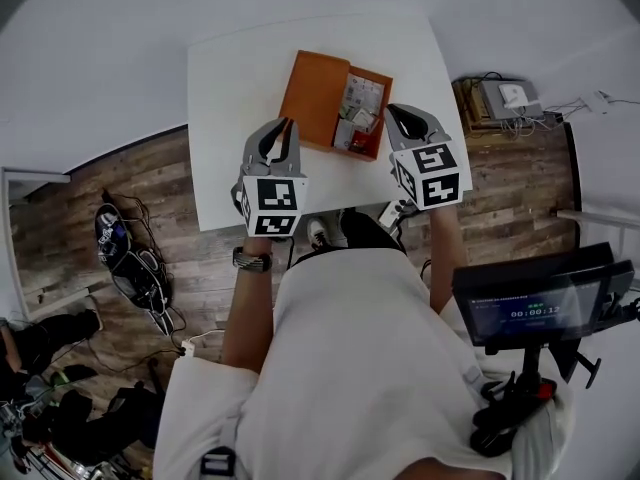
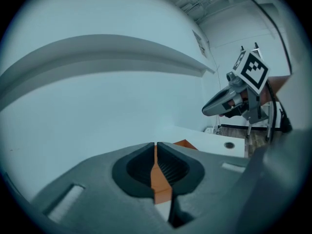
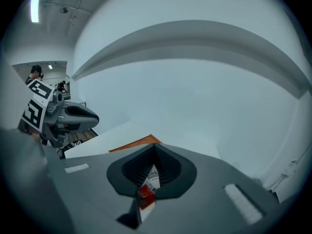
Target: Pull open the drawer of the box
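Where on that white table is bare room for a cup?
Left of the orange box the table is bare to its edge; so is the far strip behind. Crowded: the filled drawer, left claw and right claw.

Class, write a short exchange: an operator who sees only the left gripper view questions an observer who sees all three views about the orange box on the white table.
Operator: I see only an orange sliver past my jaws. Is the drawer open?
Observer: Yes. The head view shows the drawer slid out of the box on the right gripper's side.
Operator: Anything inside?
Observer: Small packets fill it. The right gripper view shows a red and white packet beyond its jaws.
Operator: Is the right gripper holding something?
Observer: No. In its own view the right gripper has its jaw tips together on nothing.
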A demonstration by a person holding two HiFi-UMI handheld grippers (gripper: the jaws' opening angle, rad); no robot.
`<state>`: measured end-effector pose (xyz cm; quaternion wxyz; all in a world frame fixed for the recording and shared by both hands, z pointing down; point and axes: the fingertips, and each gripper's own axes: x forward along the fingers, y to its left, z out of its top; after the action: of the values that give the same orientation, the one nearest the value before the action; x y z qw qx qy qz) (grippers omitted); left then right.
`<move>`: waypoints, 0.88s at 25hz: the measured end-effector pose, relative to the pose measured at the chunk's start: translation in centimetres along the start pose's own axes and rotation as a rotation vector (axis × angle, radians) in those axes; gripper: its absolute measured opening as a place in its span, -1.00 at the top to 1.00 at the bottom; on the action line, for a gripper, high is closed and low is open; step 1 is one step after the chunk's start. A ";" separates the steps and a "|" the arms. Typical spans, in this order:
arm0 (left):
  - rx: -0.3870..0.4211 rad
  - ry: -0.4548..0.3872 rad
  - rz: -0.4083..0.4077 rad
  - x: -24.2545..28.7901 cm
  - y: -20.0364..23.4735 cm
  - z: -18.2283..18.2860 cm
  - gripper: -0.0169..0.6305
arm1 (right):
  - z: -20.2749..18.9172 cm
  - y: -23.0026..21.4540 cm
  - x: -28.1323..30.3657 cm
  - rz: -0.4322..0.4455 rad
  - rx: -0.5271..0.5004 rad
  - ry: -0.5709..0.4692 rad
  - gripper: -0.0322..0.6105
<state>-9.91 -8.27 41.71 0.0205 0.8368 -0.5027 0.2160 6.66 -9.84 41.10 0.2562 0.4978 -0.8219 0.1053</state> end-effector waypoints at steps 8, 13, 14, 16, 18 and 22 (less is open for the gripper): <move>0.025 -0.109 0.037 -2.8 1.6 4.2 0.93 | 4.2 0.7 -3.2 -0.019 0.035 -0.112 0.89; 0.031 -0.163 0.052 -2.5 0.2 8.7 0.93 | 6.6 -2.1 -5.1 -0.013 0.034 -0.184 0.89; 0.024 -0.171 0.052 -2.4 0.2 9.3 0.93 | 7.2 -2.3 -5.3 -0.009 0.031 -0.196 0.89; 0.015 -0.184 0.052 -2.7 0.3 10.1 0.93 | 8.2 -2.2 -5.7 0.000 0.024 -0.216 0.89; 0.020 -0.197 0.054 -3.1 0.4 10.8 0.93 | 9.1 -2.0 -6.3 0.003 0.021 -0.236 0.89; 0.022 -0.228 0.072 -4.1 0.7 12.1 0.93 | 10.7 -1.8 -7.2 0.000 0.025 -0.279 0.89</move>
<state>-8.08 -8.25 29.04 -0.0537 0.8376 -0.5290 0.1254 7.56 -9.77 28.11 0.1330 0.5109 -0.8481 0.0453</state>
